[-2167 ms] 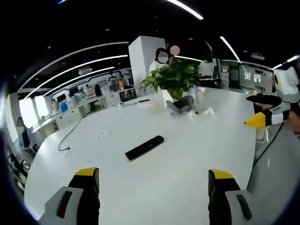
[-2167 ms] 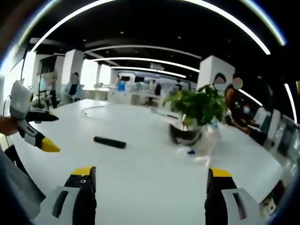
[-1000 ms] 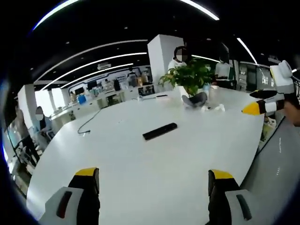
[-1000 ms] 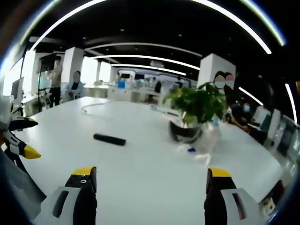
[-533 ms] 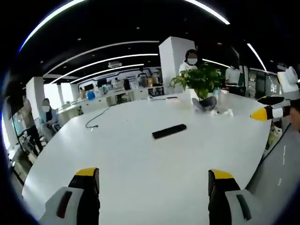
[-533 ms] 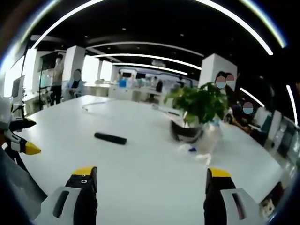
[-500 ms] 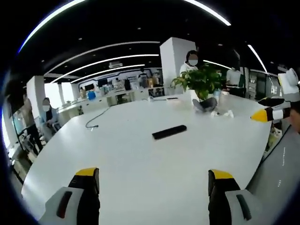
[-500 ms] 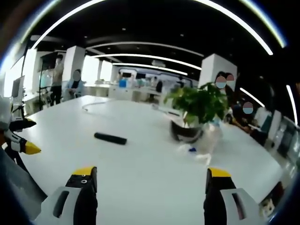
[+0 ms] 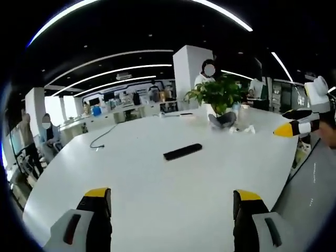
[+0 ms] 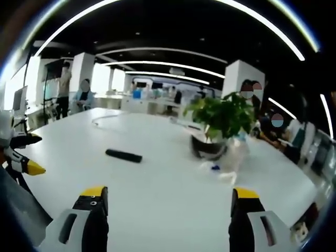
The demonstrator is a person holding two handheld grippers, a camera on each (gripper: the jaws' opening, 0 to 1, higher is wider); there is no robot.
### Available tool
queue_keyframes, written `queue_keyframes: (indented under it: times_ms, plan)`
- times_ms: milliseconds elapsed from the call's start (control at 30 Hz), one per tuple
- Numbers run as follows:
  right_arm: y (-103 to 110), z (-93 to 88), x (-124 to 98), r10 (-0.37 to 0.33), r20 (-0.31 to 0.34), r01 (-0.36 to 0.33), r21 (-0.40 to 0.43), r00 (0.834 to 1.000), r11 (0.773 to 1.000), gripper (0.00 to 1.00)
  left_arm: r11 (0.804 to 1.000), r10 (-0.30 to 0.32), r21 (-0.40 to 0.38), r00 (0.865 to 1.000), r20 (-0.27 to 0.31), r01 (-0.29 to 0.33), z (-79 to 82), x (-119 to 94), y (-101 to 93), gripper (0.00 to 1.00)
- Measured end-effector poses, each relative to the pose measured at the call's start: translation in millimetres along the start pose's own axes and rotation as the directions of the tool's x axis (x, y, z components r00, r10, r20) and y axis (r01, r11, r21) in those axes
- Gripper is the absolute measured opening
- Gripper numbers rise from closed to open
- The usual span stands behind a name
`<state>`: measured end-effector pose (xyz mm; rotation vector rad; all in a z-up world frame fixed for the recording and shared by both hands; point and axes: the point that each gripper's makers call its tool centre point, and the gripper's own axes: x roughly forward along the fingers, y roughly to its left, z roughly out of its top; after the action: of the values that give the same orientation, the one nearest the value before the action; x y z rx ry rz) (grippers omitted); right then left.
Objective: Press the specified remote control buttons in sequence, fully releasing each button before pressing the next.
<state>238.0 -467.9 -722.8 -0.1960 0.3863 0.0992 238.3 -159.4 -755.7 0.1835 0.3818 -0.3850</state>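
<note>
With both hand-held grippers, left [image 9: 172,202] and right [image 10: 167,200], spread wide and holding nothing, and the remote [image 9: 182,151] lying mid-frame on the white counter [image 9: 157,184], well apart from either, I'd bring one in slowly, squared over the buttons.

Remote control [image 9: 182,151]: plain black. Surface [image 9: 157,184]: unpatterned white. Left tongs [image 9: 170,202]: black jaws, yellow tips, grey housings with red marks. Right tongs [image 10: 165,199]: likewise yellow-tipped. Potted plant [image 10: 220,118] beyond the remote: green foliage, dark pot.
</note>
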Motion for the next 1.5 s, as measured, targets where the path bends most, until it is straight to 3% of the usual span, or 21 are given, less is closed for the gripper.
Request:
queue_keyframes:
  times_ms: [67, 433, 1500]
  plan:
    - [0.3, -0.3, 0.0, 0.002, -0.002, -0.002, -0.002, 1.000, 1.000, 0.96, 1.000, -0.008, 0.000, 1.000, -0.026, 0.008, -5.0, 1.1, -1.5, 1.00]
    - [1.5, -0.6, 0.2, 0.008, -0.004, -0.008, -0.006, 1.000, 1.000, 0.96, 1.000, -0.008, 0.011, 0.999, -0.044, 0.009, -8.2, 1.5, -2.2, 1.00]
    - [-0.3, -1.2, -0.1, -0.001, -0.007, 0.001, -0.004, 1.000, 1.000, 0.95, 1.000, -0.018, 0.024, 0.998, -0.056, 0.019, -10.9, 2.2, -3.9, 1.00]
